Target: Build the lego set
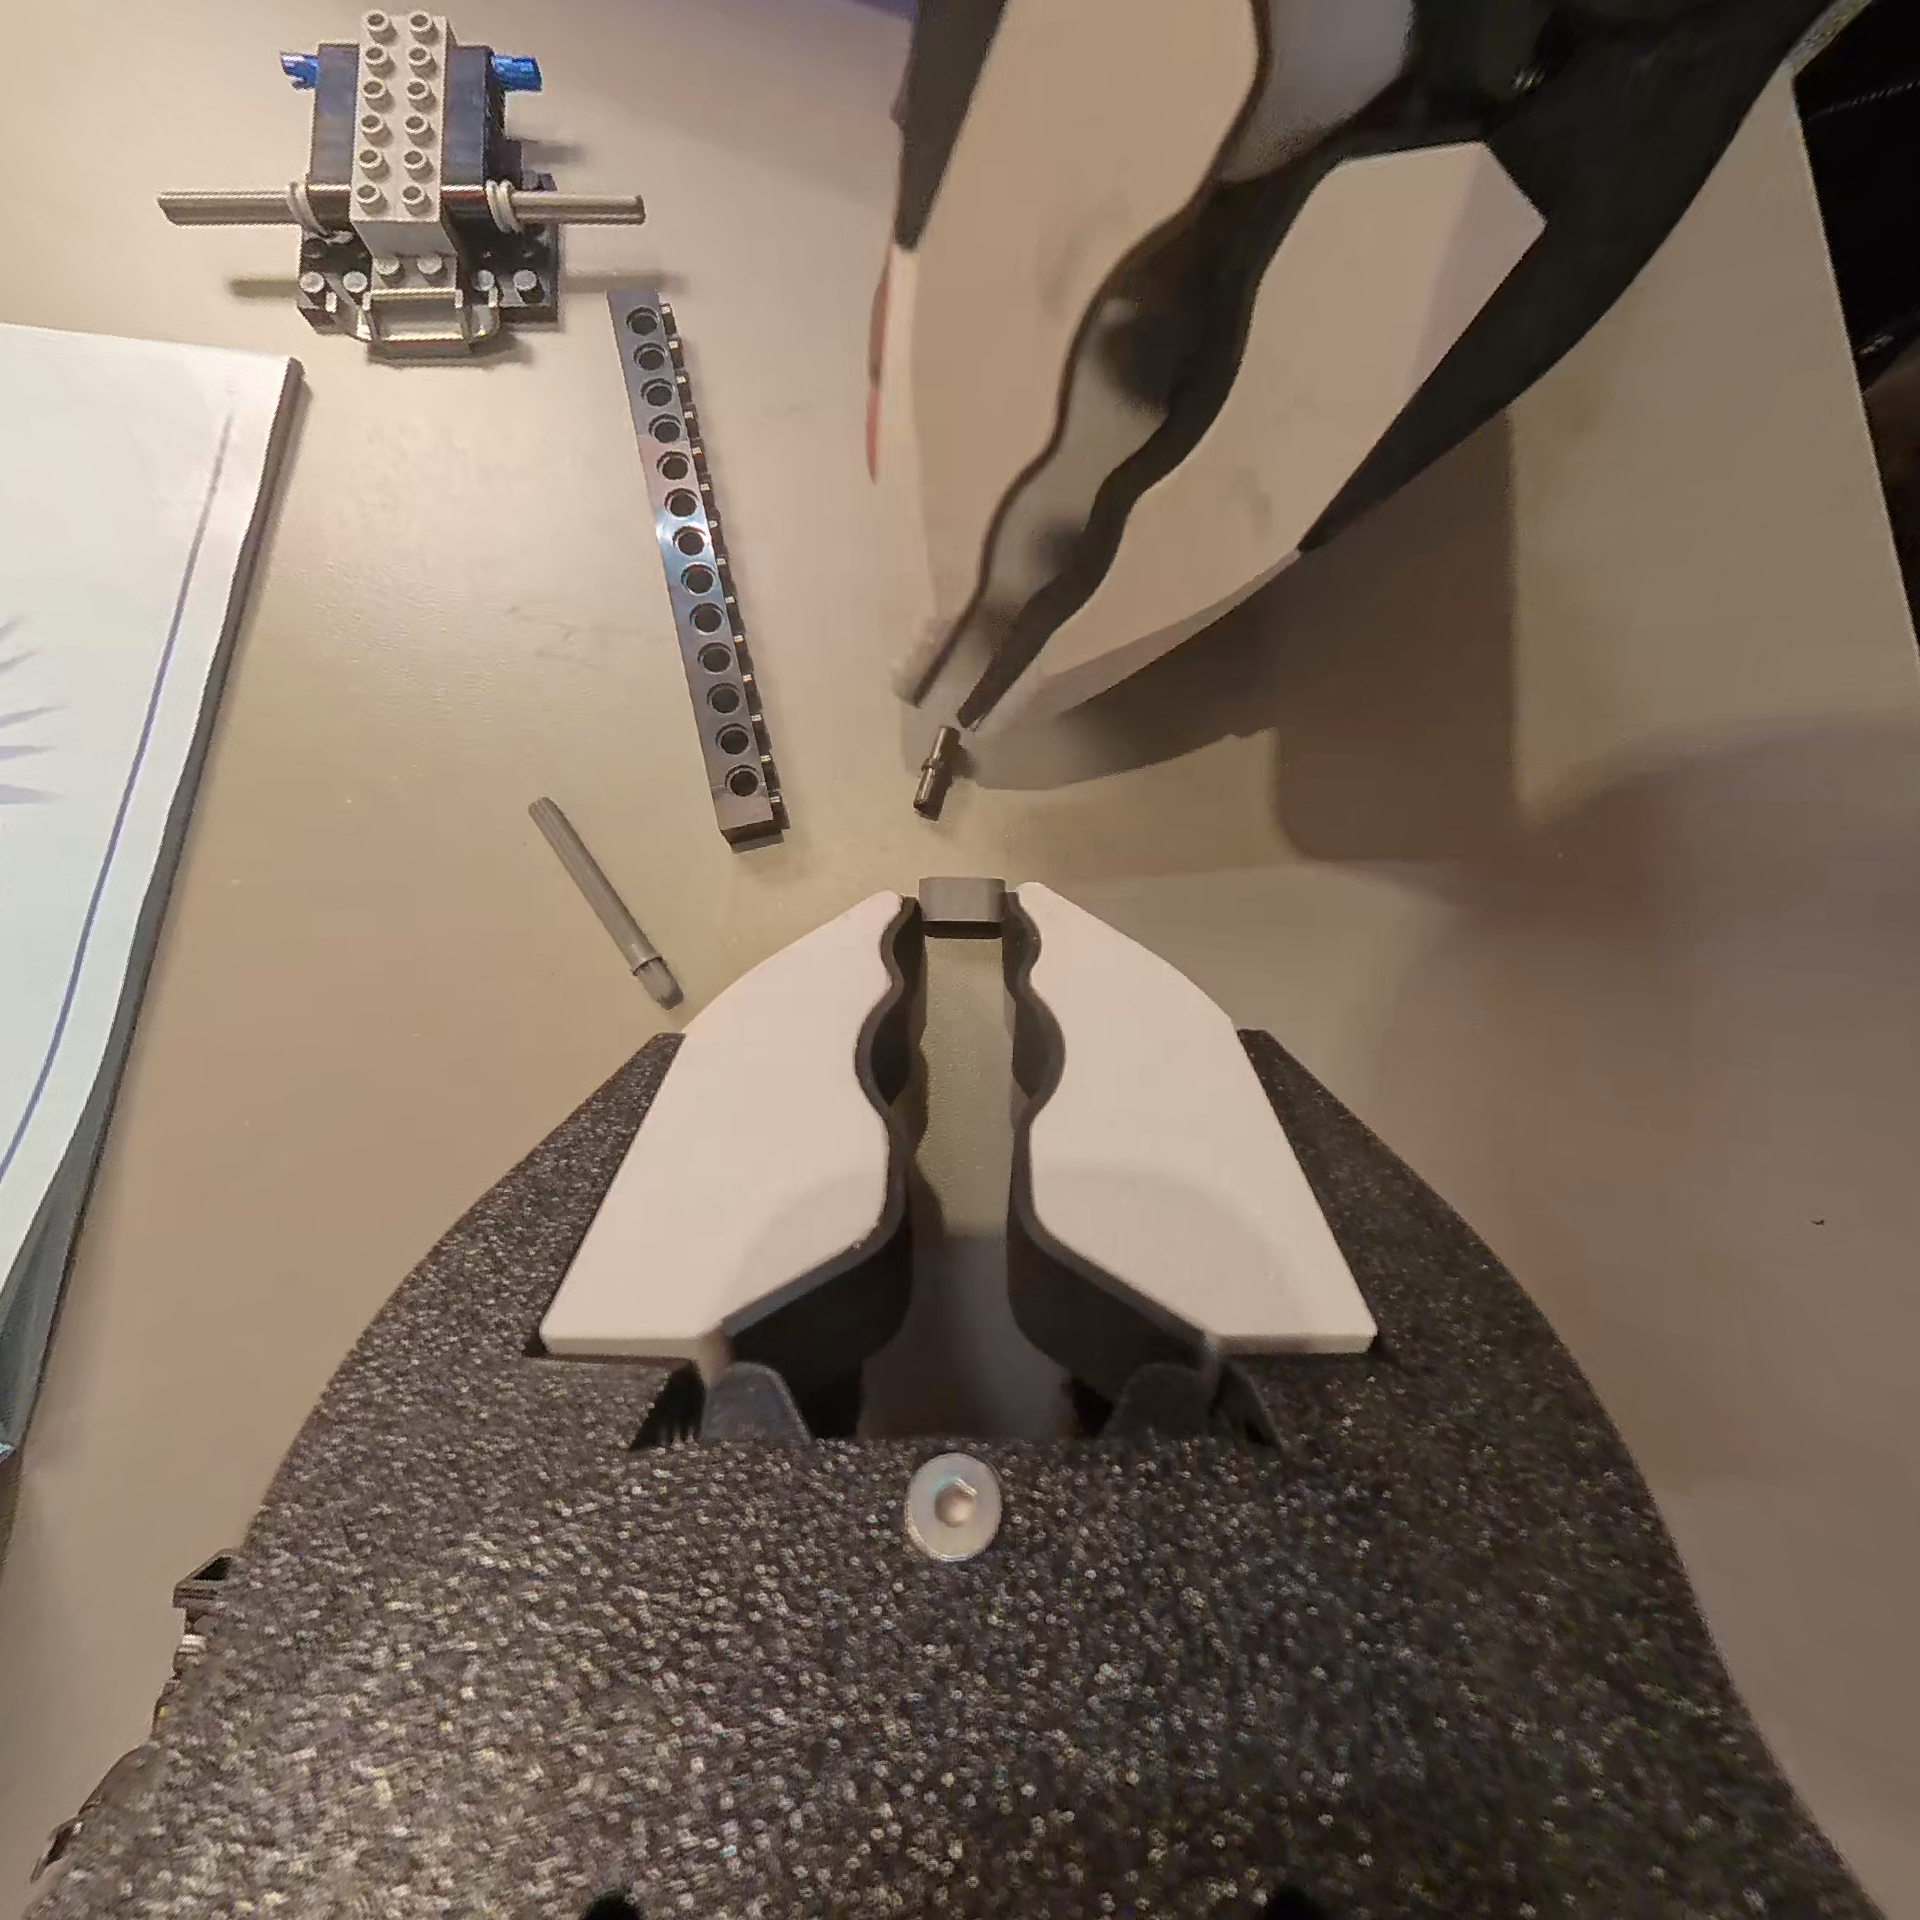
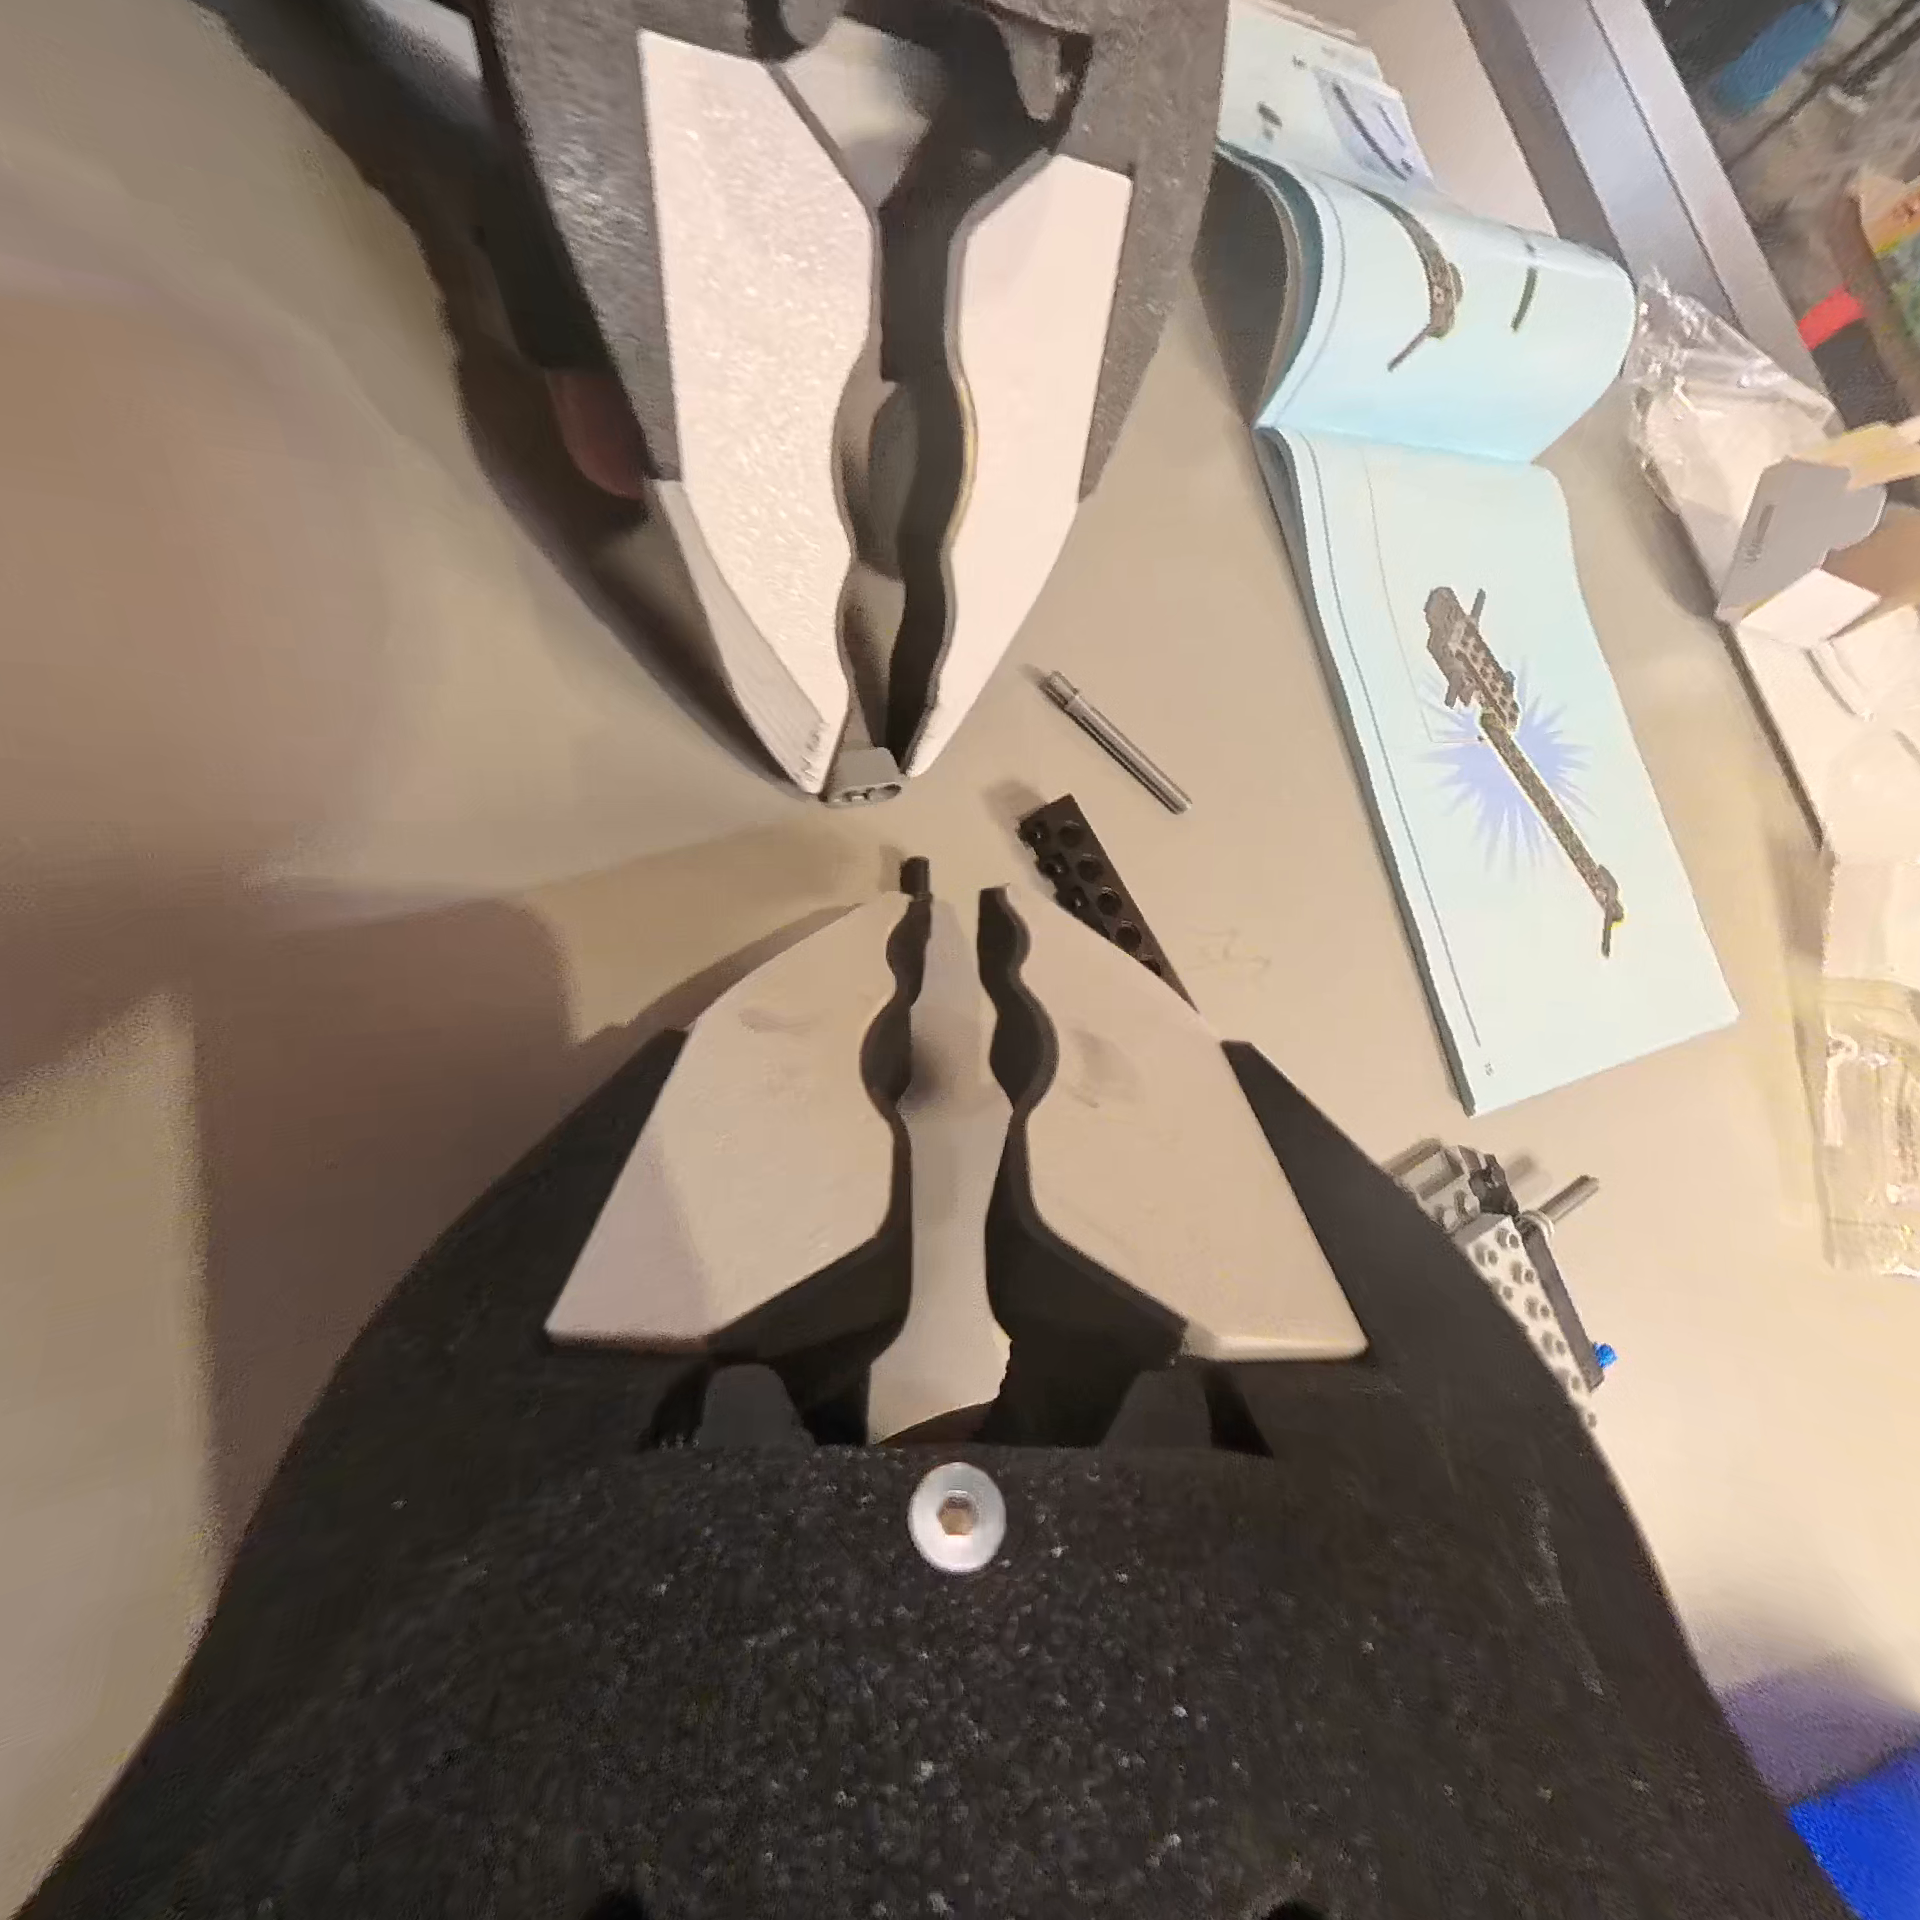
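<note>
Lying at eleven o'clock, the long black beam with holes [image 1: 698, 561] is free. The left gripper [image 1: 961, 902] pinches a small grey connector [image 1: 961, 900]. The right gripper [image 2: 945, 899], jaws narrowly apart, holds nothing; the tiny black pin [image 1: 935, 774] could roll away if bumped.

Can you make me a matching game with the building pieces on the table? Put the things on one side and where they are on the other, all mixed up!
Things:
1. small grey piece
2. small black pin
3. long black beam with holes
4. open booklet

Places:
A. lying by the right gripper's open tips
B. at the table's side, pale blue pages up
C. pinched in the left gripper
D. lying between grey rod and pin

Pairs: 1-C, 2-A, 3-D, 4-B
</note>
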A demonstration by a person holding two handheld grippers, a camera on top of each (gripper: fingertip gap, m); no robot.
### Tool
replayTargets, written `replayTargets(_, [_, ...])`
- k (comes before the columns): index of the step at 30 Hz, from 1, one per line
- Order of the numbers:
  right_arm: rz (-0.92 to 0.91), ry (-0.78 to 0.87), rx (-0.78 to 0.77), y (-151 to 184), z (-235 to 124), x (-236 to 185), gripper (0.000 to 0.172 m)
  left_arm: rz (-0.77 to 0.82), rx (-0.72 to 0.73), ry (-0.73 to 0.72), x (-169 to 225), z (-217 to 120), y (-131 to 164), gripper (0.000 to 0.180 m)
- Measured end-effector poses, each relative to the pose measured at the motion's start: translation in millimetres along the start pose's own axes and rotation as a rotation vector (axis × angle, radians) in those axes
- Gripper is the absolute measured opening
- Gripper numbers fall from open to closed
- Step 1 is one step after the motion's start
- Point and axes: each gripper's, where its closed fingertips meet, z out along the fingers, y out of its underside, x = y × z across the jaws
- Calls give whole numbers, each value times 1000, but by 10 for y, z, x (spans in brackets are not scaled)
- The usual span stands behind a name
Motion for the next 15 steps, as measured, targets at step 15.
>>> replayTargets(15, [153,-149,-57,44,85,-67,0,46,-1,-27,-21,10,-9,15])
